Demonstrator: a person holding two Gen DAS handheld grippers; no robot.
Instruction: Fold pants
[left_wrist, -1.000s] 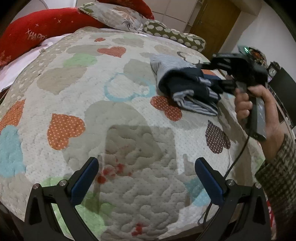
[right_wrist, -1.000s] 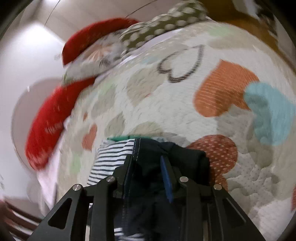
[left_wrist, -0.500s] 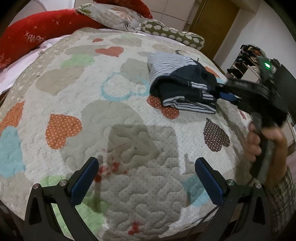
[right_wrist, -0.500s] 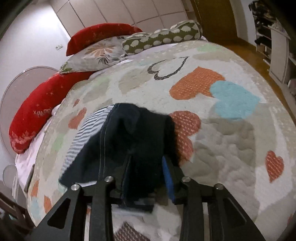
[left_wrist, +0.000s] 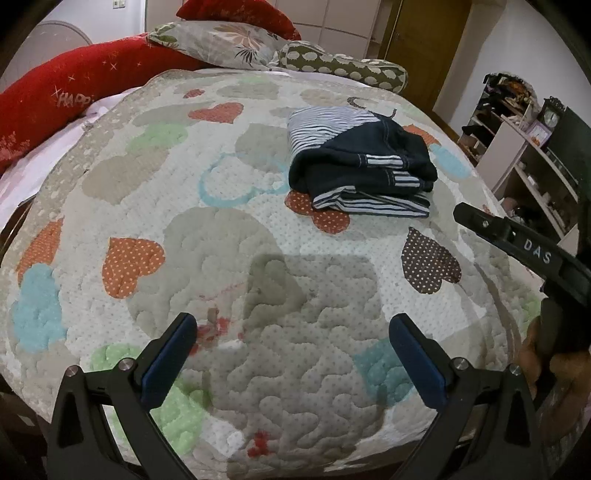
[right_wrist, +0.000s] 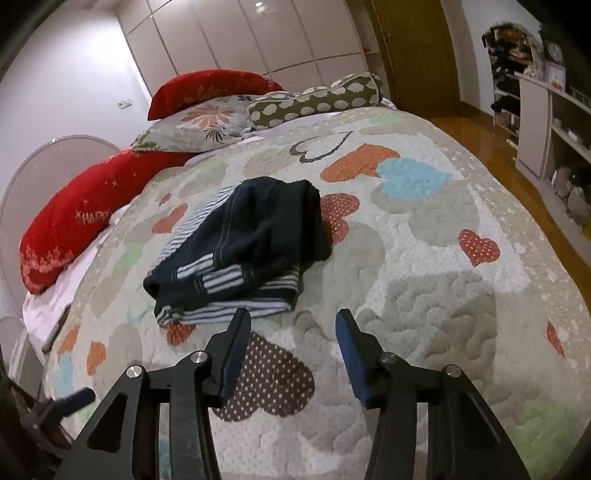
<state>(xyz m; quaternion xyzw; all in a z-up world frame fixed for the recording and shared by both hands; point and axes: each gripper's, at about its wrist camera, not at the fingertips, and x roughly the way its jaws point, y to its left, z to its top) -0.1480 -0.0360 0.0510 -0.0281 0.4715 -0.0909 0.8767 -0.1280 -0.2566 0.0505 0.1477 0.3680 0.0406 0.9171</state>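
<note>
on the quilt (right_wrist: 424, 258) folded pants (right_wrist: 251, 240) lie released; right gripper (right_wrist: 291, 354) backed off, jaws opening, empty. left gripper (left_wrist: 291, 354) spread, empty.

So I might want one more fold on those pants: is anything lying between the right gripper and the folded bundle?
Nothing visible. In the right wrist view, the right gripper, jaws opening with nothing between them, faces the folded pants across a bare strip of quilt. The pillows lie beyond the pants.
</note>
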